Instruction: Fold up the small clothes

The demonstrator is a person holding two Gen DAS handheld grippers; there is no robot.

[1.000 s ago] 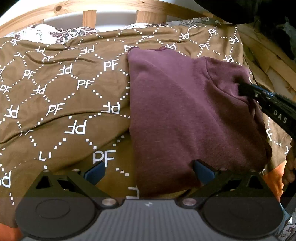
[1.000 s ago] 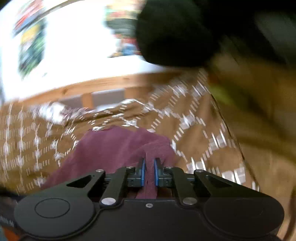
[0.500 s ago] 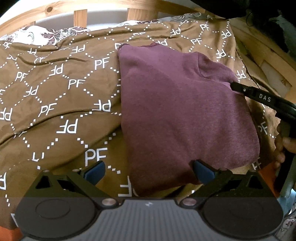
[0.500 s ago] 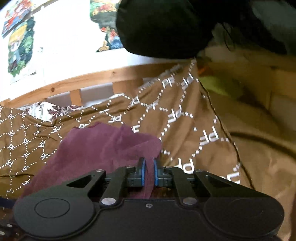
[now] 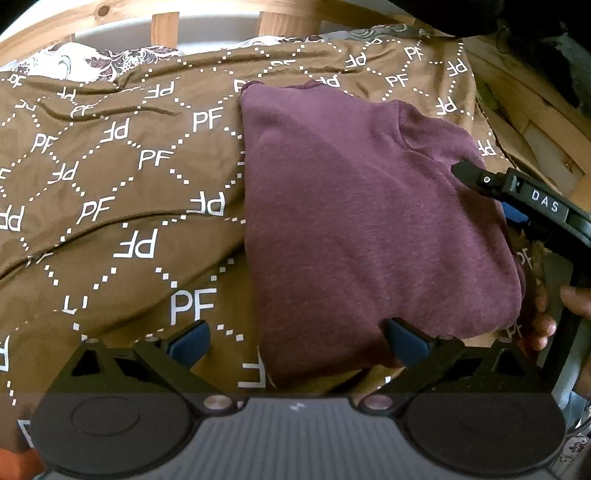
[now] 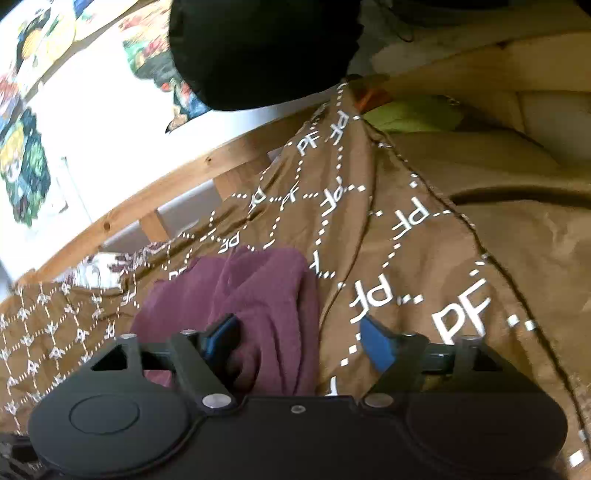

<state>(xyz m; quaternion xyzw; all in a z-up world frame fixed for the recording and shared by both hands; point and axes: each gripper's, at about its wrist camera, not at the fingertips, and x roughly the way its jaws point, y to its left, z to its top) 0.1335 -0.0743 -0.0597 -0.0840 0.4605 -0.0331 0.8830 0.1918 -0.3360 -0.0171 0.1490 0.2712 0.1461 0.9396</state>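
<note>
Seeing maroon garment (image 5: 354, 229) folded flat on brown PF-print bedspread (image 5: 122, 206), toward bed's right side. My left gripper (image 5: 295, 345) spread wide, nothing between fingers; right finger pad touches garment's near edge, left pad over bare bedspread. My right gripper (image 6: 299, 338) also parted, gripping nothing; its left finger lies on garment's bunched right edge (image 6: 258, 295), right finger over bedspread. From left wrist view, right gripper's tip (image 5: 469, 173) rests at garment's far right side. Wooden bed frame (image 5: 162, 26) behind
</note>
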